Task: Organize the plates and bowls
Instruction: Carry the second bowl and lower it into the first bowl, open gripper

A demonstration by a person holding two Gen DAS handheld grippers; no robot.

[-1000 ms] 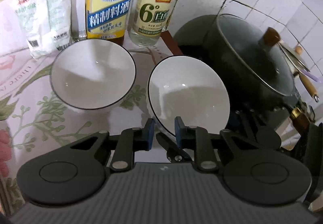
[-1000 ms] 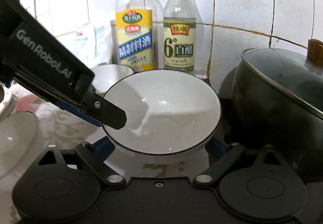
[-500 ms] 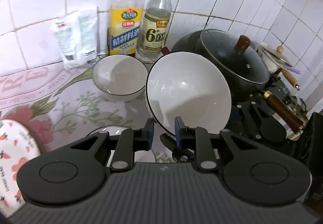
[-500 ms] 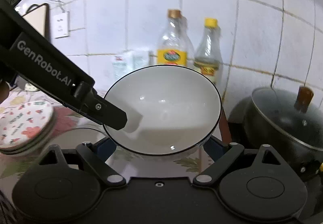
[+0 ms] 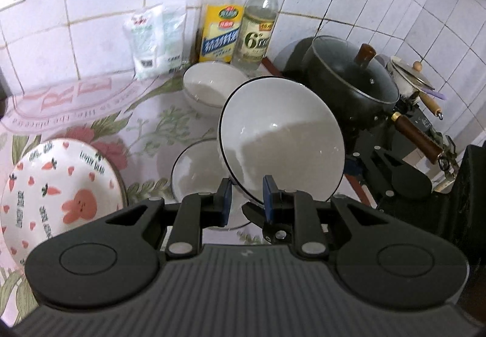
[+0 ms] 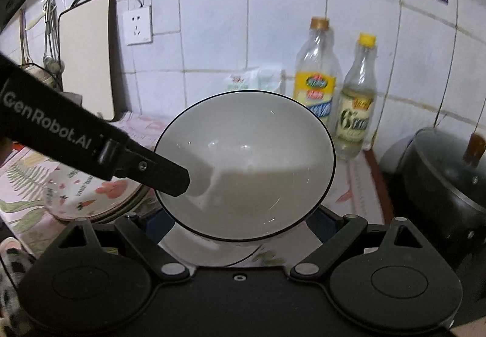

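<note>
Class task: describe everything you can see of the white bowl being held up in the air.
The held bowl is glossy white, ceramic-looking, with a thin black rim line and appears empty inside. It is off the counter, tilted with its opening toward the cameras. The left claw pinches its near rim; the right claw straddles its sides. Below it sits another white bowl.

The left gripper (image 5: 245,199) sits low at centre in its own view, blue pads (image 5: 268,196) narrowed on a thin rim, fingers pointing toward 12 o'clock. In the right wrist view it reaches in from 9 o'clock. The right gripper (image 6: 243,226) has its jaws spread wide, fingertips hidden.
</note>
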